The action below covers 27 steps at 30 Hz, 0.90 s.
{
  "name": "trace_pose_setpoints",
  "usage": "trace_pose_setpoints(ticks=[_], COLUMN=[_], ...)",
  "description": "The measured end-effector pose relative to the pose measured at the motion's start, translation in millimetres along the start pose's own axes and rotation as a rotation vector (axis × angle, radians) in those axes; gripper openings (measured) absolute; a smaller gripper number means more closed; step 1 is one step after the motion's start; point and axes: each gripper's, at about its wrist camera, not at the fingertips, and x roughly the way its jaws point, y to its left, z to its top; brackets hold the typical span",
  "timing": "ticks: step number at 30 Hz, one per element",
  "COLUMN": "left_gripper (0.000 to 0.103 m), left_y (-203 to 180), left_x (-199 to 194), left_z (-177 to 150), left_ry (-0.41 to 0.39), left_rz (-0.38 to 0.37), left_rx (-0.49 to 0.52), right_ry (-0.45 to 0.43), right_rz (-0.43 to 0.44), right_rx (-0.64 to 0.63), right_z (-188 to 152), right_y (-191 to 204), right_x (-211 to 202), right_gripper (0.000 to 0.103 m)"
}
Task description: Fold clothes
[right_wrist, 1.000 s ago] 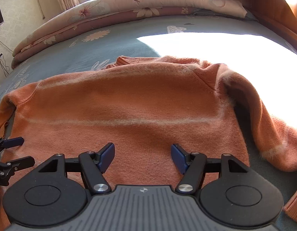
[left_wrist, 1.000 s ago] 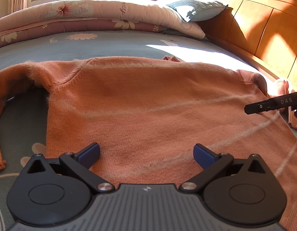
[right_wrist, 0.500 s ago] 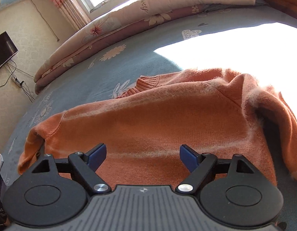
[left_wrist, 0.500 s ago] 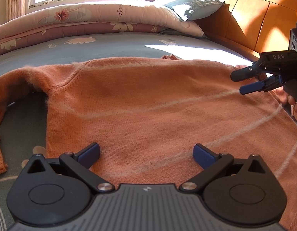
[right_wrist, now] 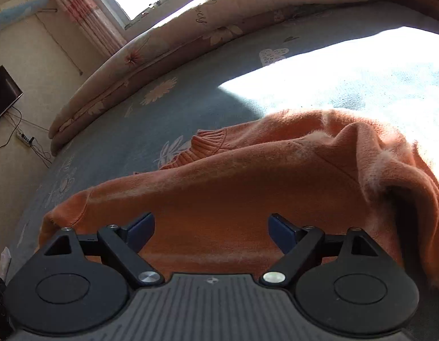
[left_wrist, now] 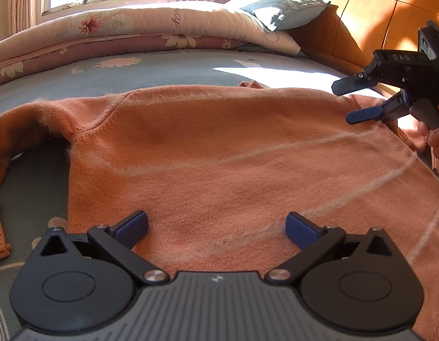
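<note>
An orange knit sweater [left_wrist: 219,147] with pale stripes lies spread flat on the blue-grey floral bedsheet [left_wrist: 134,71], one sleeve trailing off to the left. My left gripper [left_wrist: 216,224] hovers open over the sweater's lower body, nothing between its blue pads. In the right wrist view the sweater [right_wrist: 248,193] fills the foreground, its shoulder and sleeve bunched at the right. My right gripper [right_wrist: 211,231] is above it, its jaws opening, with nothing between them. In the left wrist view that right gripper [left_wrist: 353,101] shows at the right edge, above the sweater's right shoulder, a hand on its handle.
A folded floral quilt [left_wrist: 128,28] and a pillow [left_wrist: 285,8] lie along the far side of the bed. The wooden headboard [left_wrist: 370,20] stands at the right. A screen [right_wrist: 3,93] and cables sit by the wall beyond the bed. Bright sunlight [right_wrist: 361,76] falls on the sheet.
My right gripper has opened wider, rolled and swung toward the sweater's right shoulder; it has come further into the left wrist view. The left gripper stayed put.
</note>
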Motion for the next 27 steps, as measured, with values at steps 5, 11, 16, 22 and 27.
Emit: trace_pose_setpoints(ticks=[5,11,16,22,27], left_gripper=[0.102,0.102,0.102,0.102,0.102], left_y=[0,-2,-7,-13,-13], left_x=[-1,-13,-10,-5,-5], left_z=[1,4,2,-2,-2], left_ry=[0.005,0.029,0.040,0.027,0.026], left_rz=[0.002,-0.067,-0.048,-0.008,-0.005], left_rx=[0.000,-0.029,-0.005,0.053,0.049], right_ry=[0.086,0.012,0.024,0.078,-0.008], right_rz=[-0.001,-0.216,-0.136,-0.211,-0.241], right_rx=[-0.053,-0.132,-0.134,-0.010,0.135], right_z=[-3,8,-8,-43,-47], right_y=[15,17,31,-15,-40], right_x=[40,44,3,-32,-81], right_gripper=[0.089,0.089,0.095,0.096,0.092])
